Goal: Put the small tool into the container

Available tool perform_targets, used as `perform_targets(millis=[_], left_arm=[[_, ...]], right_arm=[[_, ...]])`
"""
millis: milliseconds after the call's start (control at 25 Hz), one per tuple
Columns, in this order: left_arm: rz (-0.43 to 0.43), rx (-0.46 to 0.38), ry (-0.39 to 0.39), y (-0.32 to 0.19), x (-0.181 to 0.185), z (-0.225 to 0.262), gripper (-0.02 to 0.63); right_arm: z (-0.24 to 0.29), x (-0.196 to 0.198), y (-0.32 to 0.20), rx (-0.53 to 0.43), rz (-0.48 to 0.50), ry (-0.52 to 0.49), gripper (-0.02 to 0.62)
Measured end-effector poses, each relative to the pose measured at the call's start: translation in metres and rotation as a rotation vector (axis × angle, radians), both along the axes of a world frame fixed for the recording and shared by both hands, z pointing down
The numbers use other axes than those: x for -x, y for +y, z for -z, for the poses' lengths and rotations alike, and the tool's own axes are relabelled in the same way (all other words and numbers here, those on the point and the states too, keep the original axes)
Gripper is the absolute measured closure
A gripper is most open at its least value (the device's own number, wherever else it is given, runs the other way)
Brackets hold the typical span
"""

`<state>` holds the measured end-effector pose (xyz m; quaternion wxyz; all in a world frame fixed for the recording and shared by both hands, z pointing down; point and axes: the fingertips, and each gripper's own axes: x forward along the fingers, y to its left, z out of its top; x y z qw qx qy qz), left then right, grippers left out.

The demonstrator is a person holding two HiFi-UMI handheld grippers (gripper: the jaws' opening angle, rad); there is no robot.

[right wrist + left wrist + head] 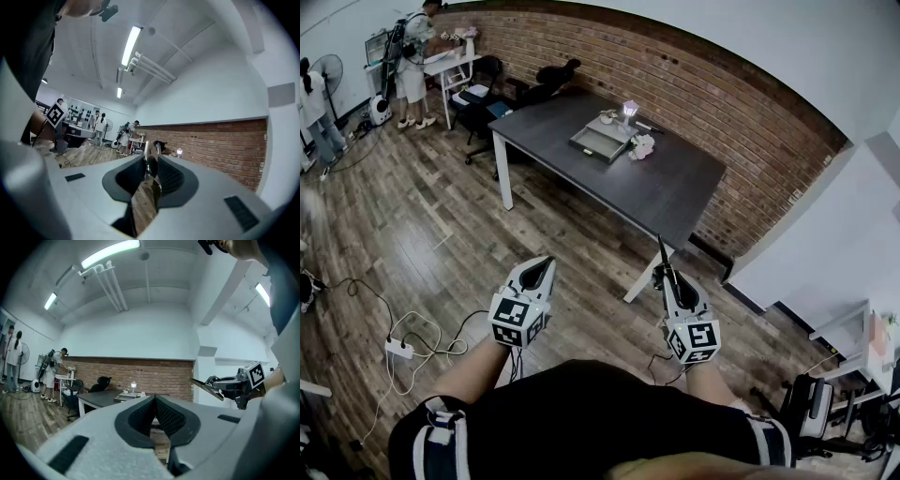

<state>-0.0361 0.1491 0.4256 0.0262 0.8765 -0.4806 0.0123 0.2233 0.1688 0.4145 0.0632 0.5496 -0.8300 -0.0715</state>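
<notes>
A small tool (664,258), thin, dark and flat, sticks forward out of my right gripper (667,277), whose jaws are shut on it. In the right gripper view the tool (150,165) shows as a metal strip pinched between the pads. My left gripper (547,263) is held level beside it, shut with nothing in it; its pads meet at the tip (155,398). Both grippers hover over the wood floor, well short of the dark table (670,192). A grey open container (598,142) rests on the table's far part. From the left gripper view, the right gripper (220,386) and tool (206,388) show at right.
A small lamp (629,110) and small white items (641,145) stand beside the container. Office chairs (487,94) sit by the table's far left end. People (412,56) stand at a white desk at the back left. A power strip and cables (401,348) lie on the floor at left. A brick wall (703,103) runs behind the table.
</notes>
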Motion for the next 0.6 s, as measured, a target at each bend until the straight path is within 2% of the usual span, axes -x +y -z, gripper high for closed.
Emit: perform_targets(millis=[200, 600], left_arm=[[-0.004, -0.021, 0.002, -0.004, -0.007, 0.005, 0.597], [0.004, 0.004, -0.007, -0.012, -0.008, -0.003, 0.597]], right_arm=[[0.001, 0.0, -0.003, -0.008, 0.016, -0.002, 0.517], [0.003, 0.001, -0.01, -0.005, 0.028, -0.006, 0.517]])
